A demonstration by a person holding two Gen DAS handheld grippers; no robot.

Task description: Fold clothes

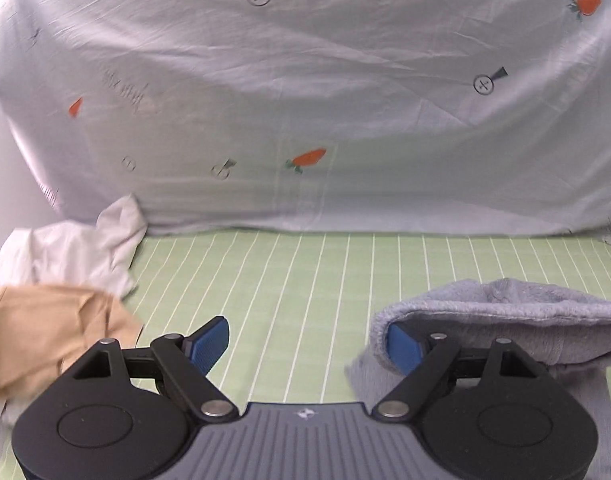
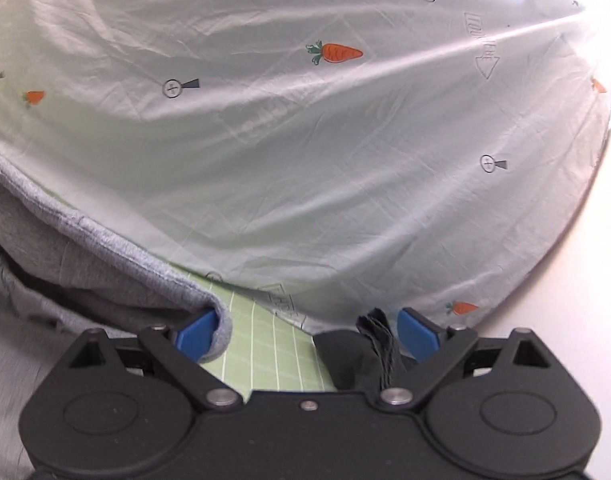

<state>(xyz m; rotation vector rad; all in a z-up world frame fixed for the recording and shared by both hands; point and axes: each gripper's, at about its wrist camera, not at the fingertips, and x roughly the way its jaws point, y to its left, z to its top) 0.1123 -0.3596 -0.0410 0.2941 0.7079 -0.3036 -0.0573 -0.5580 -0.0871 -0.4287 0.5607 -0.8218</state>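
A grey fleece garment (image 1: 505, 320) lies on the green striped sheet (image 1: 285, 280) at the lower right of the left wrist view. My left gripper (image 1: 307, 346) is open; its right pad (image 1: 403, 350) sits under the garment's edge, its left pad (image 1: 209, 344) is over bare sheet. In the right wrist view the same grey garment (image 2: 85, 272) lies at the left. My right gripper (image 2: 309, 334) is open; its left pad (image 2: 197, 334) touches the garment's hem. A dark cloth (image 2: 361, 356) lies between the fingers near the right pad (image 2: 417, 334).
A white garment (image 1: 73, 248) and a beige garment (image 1: 45, 332) lie crumpled at the left. A pale quilt with carrot prints (image 1: 305, 100) rises behind the sheet and fills the right wrist view (image 2: 325, 160). A white wall (image 2: 585, 260) is at the right.
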